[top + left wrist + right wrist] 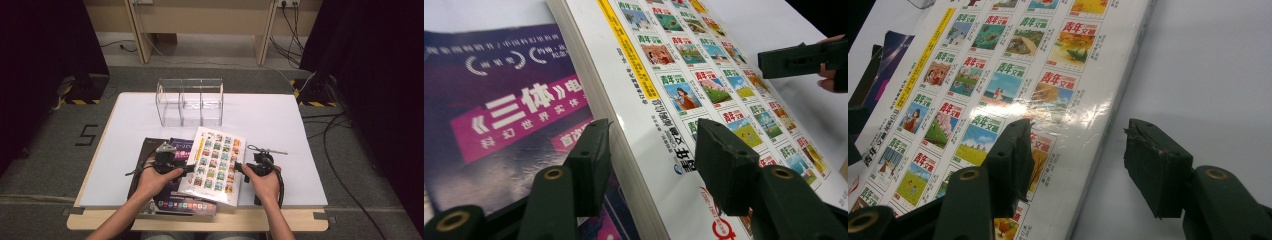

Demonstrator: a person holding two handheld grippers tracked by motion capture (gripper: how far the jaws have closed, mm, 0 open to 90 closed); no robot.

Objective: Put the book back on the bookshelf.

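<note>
Straddled by the spread left gripper (651, 150) at its near left edge: white magazine (704, 85), not yet pinched. Right gripper (1075, 150) likewise agape across the opposite edge. Lifting apparently still ahead. Underneath, purple magazine (499, 115); farther off, clear organiser (190, 101), seemingly unfilled.

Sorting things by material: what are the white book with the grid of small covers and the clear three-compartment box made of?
White book with small cover pictures: paper, likely glossy-coated; light glares off the cover. Clear three-compartment box: transparent rigid plastic, probably acrylic; see-through walls.
</note>
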